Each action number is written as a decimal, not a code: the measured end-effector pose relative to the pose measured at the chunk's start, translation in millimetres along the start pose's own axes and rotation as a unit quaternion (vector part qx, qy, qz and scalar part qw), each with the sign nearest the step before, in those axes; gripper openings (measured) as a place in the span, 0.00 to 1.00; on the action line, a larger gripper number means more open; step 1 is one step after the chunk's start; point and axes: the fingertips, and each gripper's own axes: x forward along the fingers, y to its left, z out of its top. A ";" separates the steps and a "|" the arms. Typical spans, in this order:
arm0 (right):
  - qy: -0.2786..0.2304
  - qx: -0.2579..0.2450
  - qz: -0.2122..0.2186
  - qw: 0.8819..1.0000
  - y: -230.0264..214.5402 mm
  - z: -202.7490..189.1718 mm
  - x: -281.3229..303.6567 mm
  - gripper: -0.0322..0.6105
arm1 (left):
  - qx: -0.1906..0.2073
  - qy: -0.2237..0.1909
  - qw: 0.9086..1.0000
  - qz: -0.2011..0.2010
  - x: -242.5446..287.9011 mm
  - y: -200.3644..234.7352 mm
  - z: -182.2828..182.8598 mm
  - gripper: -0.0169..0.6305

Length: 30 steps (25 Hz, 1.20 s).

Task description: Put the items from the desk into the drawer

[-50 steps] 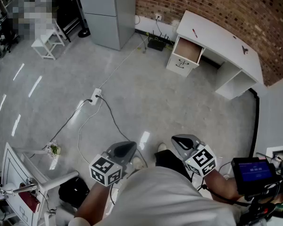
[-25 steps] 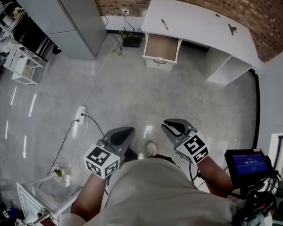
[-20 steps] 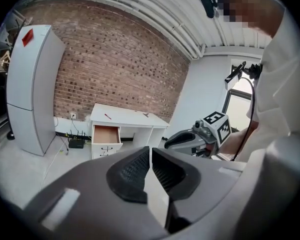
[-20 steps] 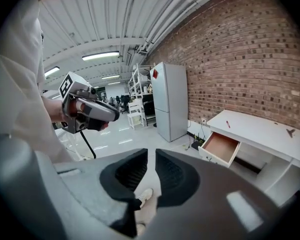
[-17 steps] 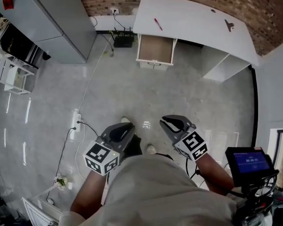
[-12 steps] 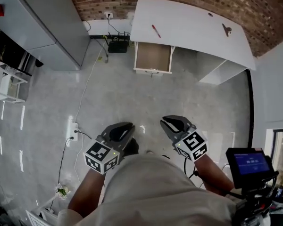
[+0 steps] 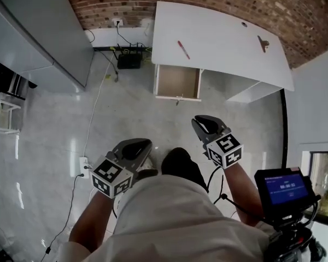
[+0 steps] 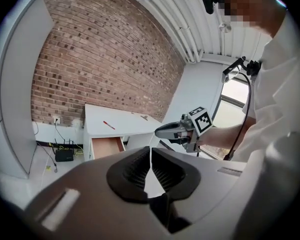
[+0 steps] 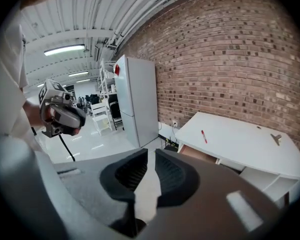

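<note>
The red pen (image 7: 183,49) is seen in the left part of the white desk (image 7: 224,59), about midway between its back and front edges and just behind the open drawer (image 7: 178,82). A small dark piece (image 7: 262,42), too small to be named, lies toward the desk's right end, and a tiny round dark thing (image 7: 244,24) sits nearer the back edge against the brick wall. Nothing can be made out in the drawer.

Over the last two seconds the desk has been brought from the far upper right of the head view to its top centre, larger and squared up, so the person has evidently walked toward it. The right gripper (image 7: 199,122) has also been carried forward, ahead of the left gripper (image 7: 139,144). This is judged to be the approach only: no item has been lifted yet, and with the drawer already pulled out, no opening step is left.

The left gripper's jaws are drawn all but together, with only a hairline slit and nothing between them. The right gripper's jaws are narrowly parted and likewise empty. Both grippers are held over the floor, well apart from the desk. The pen lies ahead of the right gripper and slightly to its left, beyond the drawer.
</note>
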 end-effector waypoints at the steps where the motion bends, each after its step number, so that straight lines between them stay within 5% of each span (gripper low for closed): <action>1: 0.001 -0.002 -0.005 1.000 -5.5 2.3 2.5 0.11 | -0.002 -0.004 1.000 0.003 -3.5 -0.3 -0.1 0.05; 10: 0.027 -0.018 0.000 0.999 -155.1 51.4 126.5 0.11 | -0.047 -0.012 0.997 0.055 42.4 83.4 52.5 0.04; 17: 0.076 -0.015 0.008 0.997 -259.6 53.8 222.6 0.11 | -0.039 -0.003 0.995 0.094 95.5 130.3 101.4 0.04; 30: 0.160 0.007 0.004 0.987 -357.5 12.8 362.1 0.16 | -0.064 0.023 0.986 0.152 137.0 185.7 106.7 0.04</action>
